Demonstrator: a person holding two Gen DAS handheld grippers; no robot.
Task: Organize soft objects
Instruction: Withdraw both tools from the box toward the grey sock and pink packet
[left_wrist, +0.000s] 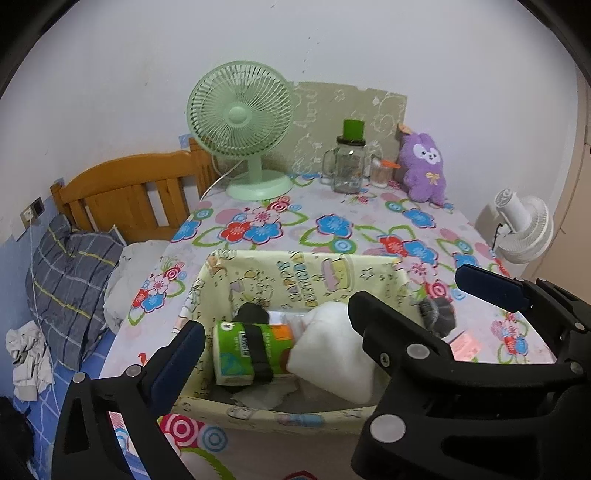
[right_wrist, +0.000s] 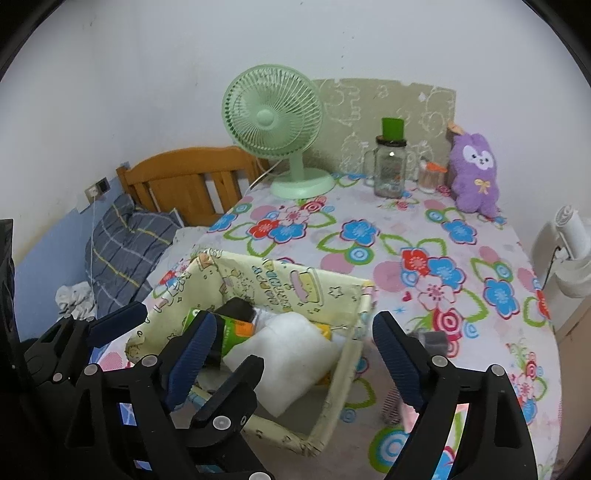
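Both grippers' fingers spread, empty, over floral table (left_wrist: 332, 225); bed (left_wrist: 66, 258) seemingly beside

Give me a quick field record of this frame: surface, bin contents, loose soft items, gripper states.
surface: table with floral cloth
bin: open; holds white pad, green pack, dark item
outside bin: grey sock to its right; purple plush at back
back of table: green fan, jar
left gripper: open, empty, above bin
right gripper: open, empty
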